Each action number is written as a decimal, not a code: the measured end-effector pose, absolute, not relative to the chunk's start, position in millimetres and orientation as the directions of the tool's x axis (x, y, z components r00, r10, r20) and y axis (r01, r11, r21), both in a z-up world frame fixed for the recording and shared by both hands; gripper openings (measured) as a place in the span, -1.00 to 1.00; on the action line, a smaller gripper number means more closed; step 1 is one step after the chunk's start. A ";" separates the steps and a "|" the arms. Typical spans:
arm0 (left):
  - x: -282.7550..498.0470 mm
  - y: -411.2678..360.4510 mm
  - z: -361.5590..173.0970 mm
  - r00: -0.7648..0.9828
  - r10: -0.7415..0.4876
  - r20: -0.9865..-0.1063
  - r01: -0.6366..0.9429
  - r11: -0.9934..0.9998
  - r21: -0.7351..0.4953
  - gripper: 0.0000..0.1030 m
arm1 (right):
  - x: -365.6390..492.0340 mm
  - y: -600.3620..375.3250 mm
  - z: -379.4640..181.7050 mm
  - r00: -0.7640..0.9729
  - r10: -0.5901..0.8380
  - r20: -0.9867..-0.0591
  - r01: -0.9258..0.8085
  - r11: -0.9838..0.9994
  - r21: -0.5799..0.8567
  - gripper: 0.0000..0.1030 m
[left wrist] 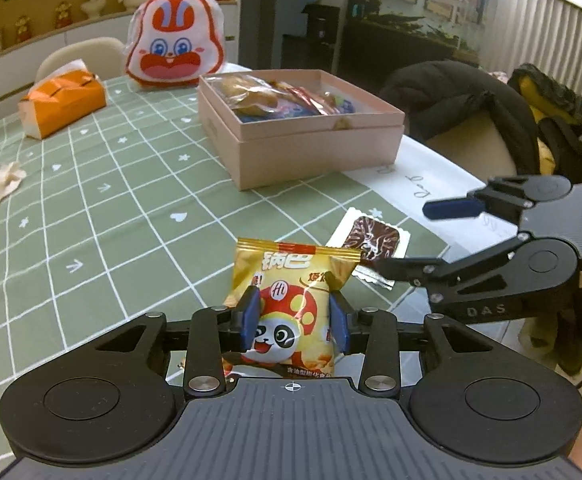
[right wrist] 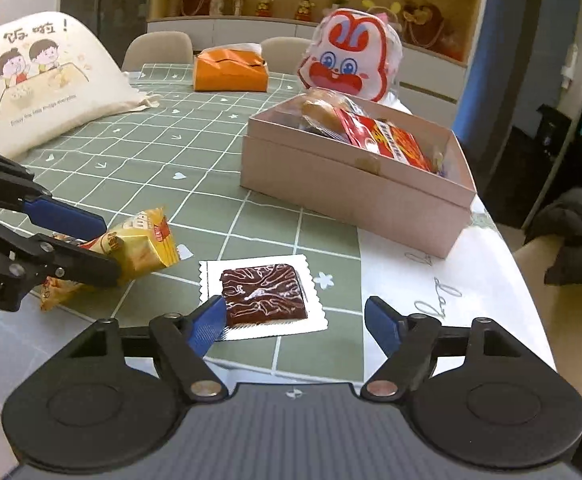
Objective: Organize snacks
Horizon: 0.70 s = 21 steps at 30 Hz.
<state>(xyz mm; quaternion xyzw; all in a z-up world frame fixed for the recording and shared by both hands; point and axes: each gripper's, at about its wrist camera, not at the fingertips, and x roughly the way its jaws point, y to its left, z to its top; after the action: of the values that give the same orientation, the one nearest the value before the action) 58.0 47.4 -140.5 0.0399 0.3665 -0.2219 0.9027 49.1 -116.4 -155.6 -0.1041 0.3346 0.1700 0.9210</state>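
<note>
My left gripper (left wrist: 295, 320) is shut on a yellow panda snack pack (left wrist: 291, 300), held just above the green checked tablecloth; the pack also shows in the right wrist view (right wrist: 139, 246) between the left fingers (right wrist: 67, 216). My right gripper (right wrist: 297, 320) is open, its fingers either side of a brown chocolate snack in a clear white-edged wrapper (right wrist: 263, 294) that lies flat on the cloth. That snack also shows in the left wrist view (left wrist: 371, 238), with the right gripper (left wrist: 415, 236) over it. A pink open box (left wrist: 247, 140) (right wrist: 351, 196) further back holds several snacks.
An orange tissue pack (left wrist: 61, 104) (right wrist: 229, 70) and a red-and-white rabbit bag (left wrist: 177, 42) (right wrist: 349, 60) stand at the far side. A cream printed cloth bag (right wrist: 39, 80) lies at the left. A chair with a dark jacket (left wrist: 463, 96) stands beyond the table's right edge.
</note>
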 end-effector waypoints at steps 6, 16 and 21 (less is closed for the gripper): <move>60.8 55.5 -142.4 0.622 -0.401 -0.673 0.424 0.895 -0.142 -0.17 | 54.0 -112.8 -154.4 0.700 0.304 -0.647 -0.416 0.909 -0.022 0.45; 50.4 40.3 -144.8 0.659 -0.353 -0.665 0.452 0.892 -0.026 -0.16 | 69.9 -111.9 -158.4 0.651 0.359 -0.668 -0.441 0.896 0.052 -0.07; 49.9 40.3 -144.1 0.661 -0.355 -0.661 0.453 0.891 -0.025 -0.20 | 64.8 -124.8 -152.5 0.658 0.344 -0.669 -0.418 0.907 0.055 -0.07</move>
<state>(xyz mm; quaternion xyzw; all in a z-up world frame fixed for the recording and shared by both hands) 49.9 40.3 -144.1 0.0711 0.3463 -0.2222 0.9086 64.8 -124.8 -152.5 -0.0517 0.3562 0.2094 0.9092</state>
